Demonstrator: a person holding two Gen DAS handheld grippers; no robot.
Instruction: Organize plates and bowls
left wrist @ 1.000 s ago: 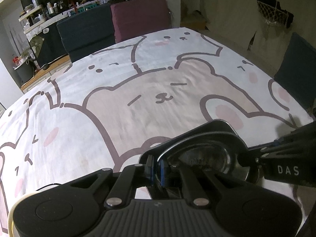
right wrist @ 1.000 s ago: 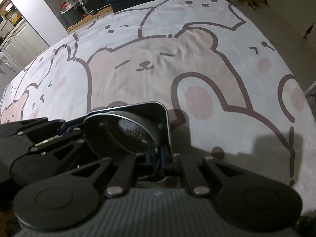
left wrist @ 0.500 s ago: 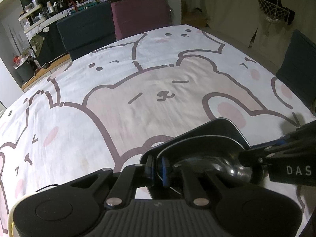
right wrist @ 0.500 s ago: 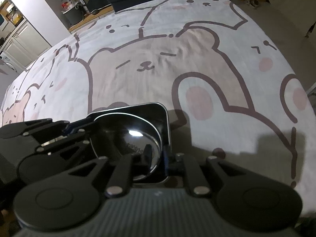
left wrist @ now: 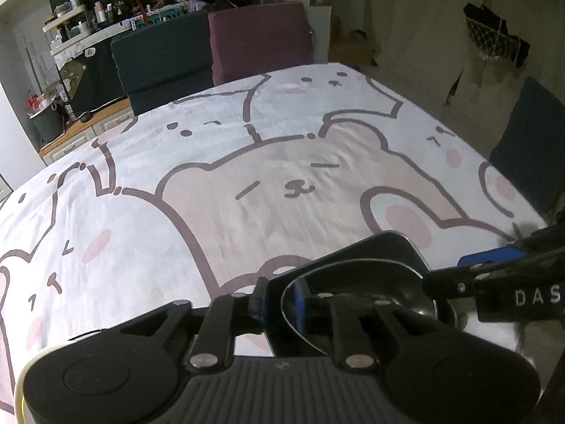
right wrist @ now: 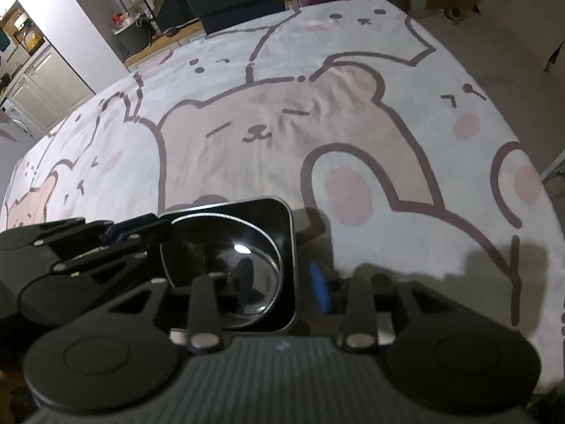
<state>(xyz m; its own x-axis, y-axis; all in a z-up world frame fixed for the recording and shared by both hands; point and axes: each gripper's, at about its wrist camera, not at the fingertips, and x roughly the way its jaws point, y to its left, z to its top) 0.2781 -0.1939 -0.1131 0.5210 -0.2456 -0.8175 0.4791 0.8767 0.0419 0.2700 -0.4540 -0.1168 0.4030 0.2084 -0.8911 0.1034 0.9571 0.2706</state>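
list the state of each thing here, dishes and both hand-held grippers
round black bowl: upright, nested inside the square plate
square black plate: flat on the tablecloth, bowl in it
left hand-held gripper: jaws opening, astride the bowl's rim
right hand-held gripper: jaws opening, astride the plate's edge
bear-print tablecloth: spread flat

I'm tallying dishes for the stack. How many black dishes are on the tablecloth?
2: a round black bowl sits inside a square black plate at the near table edge, between both grippers. Anything beneath them would be hidden.
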